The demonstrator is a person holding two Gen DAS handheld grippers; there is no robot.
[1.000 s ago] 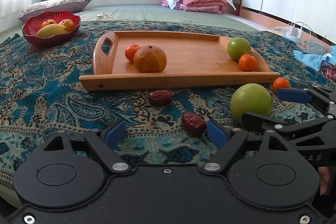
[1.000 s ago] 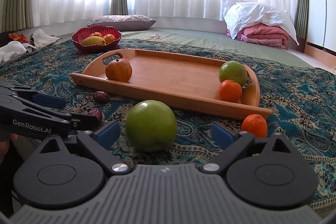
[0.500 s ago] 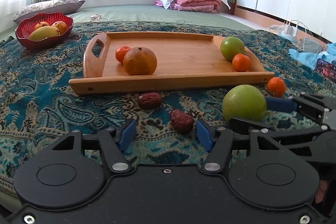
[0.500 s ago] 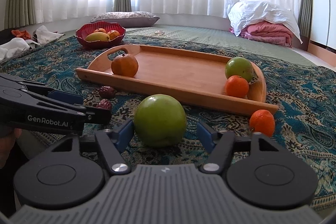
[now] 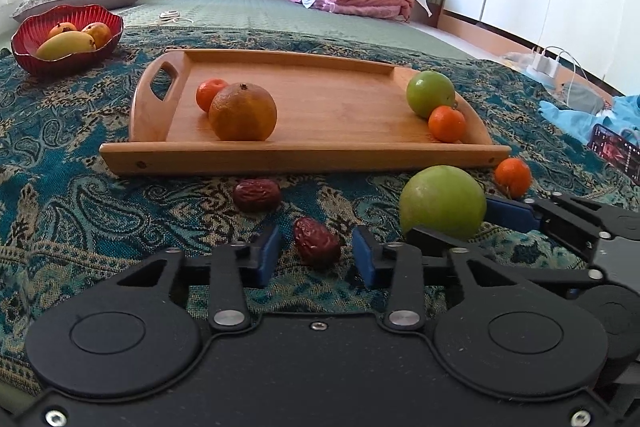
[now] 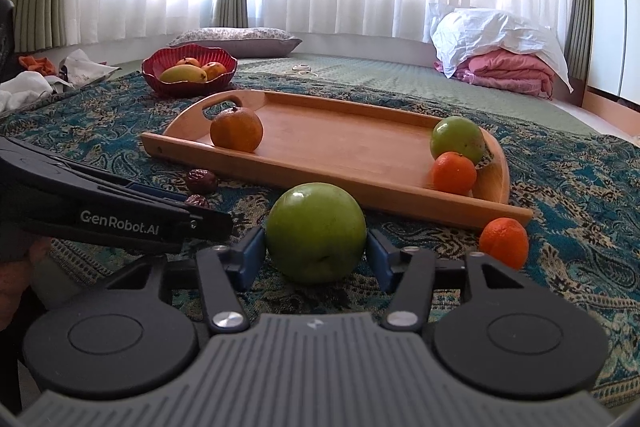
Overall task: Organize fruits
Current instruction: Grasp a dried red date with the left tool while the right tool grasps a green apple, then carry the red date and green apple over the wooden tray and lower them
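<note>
A wrinkled dark red date (image 5: pixel 316 242) lies on the patterned cloth between the blue pads of my left gripper (image 5: pixel 316 255). Its jaws are closing, with a thin gap still showing on each side of the date. My right gripper (image 6: pixel 316 255) is closing on a large green apple (image 6: pixel 316 231), and its pads touch both sides of the fruit. The wooden tray (image 5: pixel 300 159) just beyond holds a big orange (image 5: pixel 243 113), a green apple (image 5: pixel 430 93) and two mandarins. A second date (image 5: pixel 256 193) and a loose mandarin (image 5: pixel 512 177) lie on the cloth before the tray.
A red bowl (image 5: pixel 80 57) with a mango and other fruit stands at the far left. A phone (image 5: pixel 616 151) and blue cloth lie at the right, with a charger and cables (image 5: pixel 544 65) behind. Pillows and folded bedding sit under the curtained window.
Both grippers have narrowed from wide open. The left pads now flank the near date closely, and the right pads have come in against the green apple. Neither fruit has moved.
</note>
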